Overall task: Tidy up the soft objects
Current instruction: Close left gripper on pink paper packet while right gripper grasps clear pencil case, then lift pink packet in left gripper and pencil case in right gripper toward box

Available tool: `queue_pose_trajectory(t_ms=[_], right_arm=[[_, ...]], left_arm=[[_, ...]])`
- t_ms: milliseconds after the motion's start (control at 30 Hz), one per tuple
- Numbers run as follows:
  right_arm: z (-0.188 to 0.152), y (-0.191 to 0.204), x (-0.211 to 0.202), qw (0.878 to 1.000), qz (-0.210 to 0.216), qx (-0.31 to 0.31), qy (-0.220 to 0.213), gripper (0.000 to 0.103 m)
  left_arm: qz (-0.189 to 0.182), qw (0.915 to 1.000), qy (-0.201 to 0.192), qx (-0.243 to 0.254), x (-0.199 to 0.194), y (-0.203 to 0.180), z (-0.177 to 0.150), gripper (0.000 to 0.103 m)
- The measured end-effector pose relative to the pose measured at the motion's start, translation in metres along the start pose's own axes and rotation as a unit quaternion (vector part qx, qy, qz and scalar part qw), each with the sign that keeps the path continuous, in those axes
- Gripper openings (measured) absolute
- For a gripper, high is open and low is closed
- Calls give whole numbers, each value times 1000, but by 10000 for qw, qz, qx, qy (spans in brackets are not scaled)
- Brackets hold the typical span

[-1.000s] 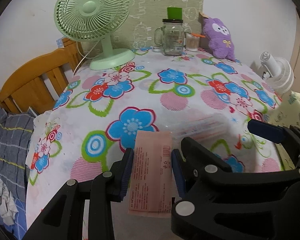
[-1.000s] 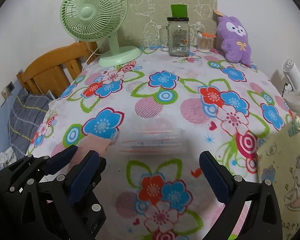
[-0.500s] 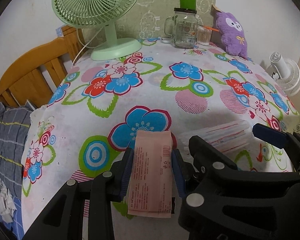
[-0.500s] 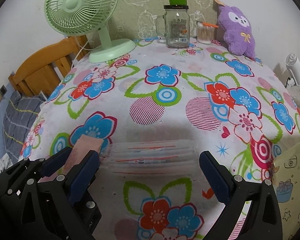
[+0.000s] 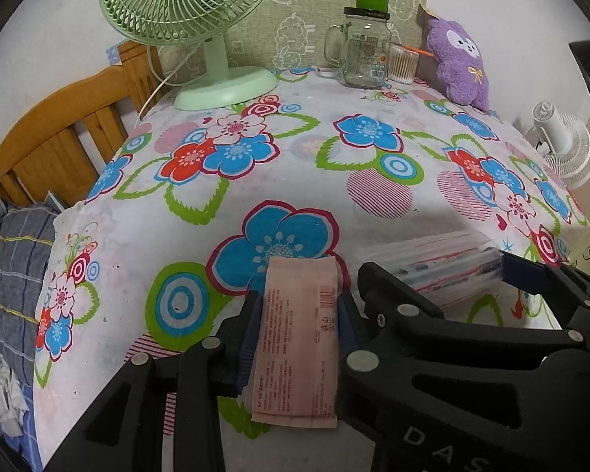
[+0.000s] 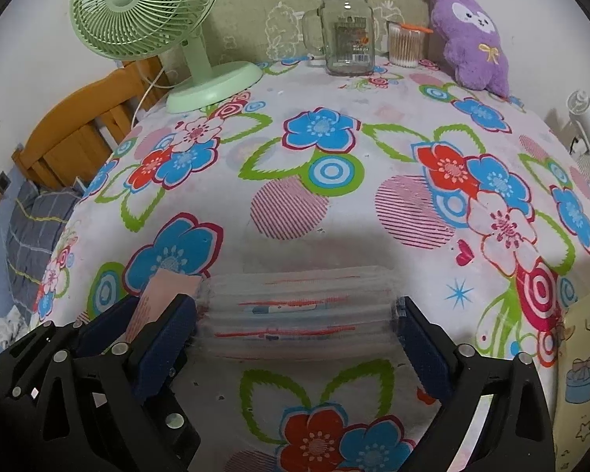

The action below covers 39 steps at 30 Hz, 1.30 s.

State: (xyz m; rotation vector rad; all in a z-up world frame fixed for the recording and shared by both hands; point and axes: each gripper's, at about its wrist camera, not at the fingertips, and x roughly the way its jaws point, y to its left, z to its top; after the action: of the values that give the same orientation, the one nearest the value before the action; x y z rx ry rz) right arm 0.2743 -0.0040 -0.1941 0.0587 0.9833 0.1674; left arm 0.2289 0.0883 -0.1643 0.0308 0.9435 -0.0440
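The sorting looked barely begun, with both packs near the front edge of the table (image 6: 334, 204): the left gripper (image 5: 297, 324) was clenched on the pink pack (image 5: 299, 338), while the right gripper (image 6: 295, 318) stood wide, its pads touching both ends of the clear pack (image 6: 295, 310), grip uncertain.

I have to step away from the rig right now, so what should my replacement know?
Left gripper: shut on the pink packet, held over the near edge of the floral tablecloth.
Right gripper: open, jaws either side of the clear pack lying on the cloth; not gripped yet.
Purple plush sits at the far right by the wall.
Done: pink packet picked up.
Left: close on the clear pack, then place both.
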Motion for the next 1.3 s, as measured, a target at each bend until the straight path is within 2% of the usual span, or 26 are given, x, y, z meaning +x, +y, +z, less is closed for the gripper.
queue_pose_trajectory(t_ms=[200, 833, 1300], right_arm=[[-1, 1, -3, 10000, 5, -82, 40, 88], [-8, -11, -36, 9998, -68, -76, -154, 87], [-17, -20, -80, 9987, -132, -170, -471, 87]], left_arm=[[75, 9999, 4, 108, -1, -5, -2, 39], [50, 9997, -191, 153, -29, -25, -7, 39], [15, 9990, -432, 137, -64, -44, -13, 39]])
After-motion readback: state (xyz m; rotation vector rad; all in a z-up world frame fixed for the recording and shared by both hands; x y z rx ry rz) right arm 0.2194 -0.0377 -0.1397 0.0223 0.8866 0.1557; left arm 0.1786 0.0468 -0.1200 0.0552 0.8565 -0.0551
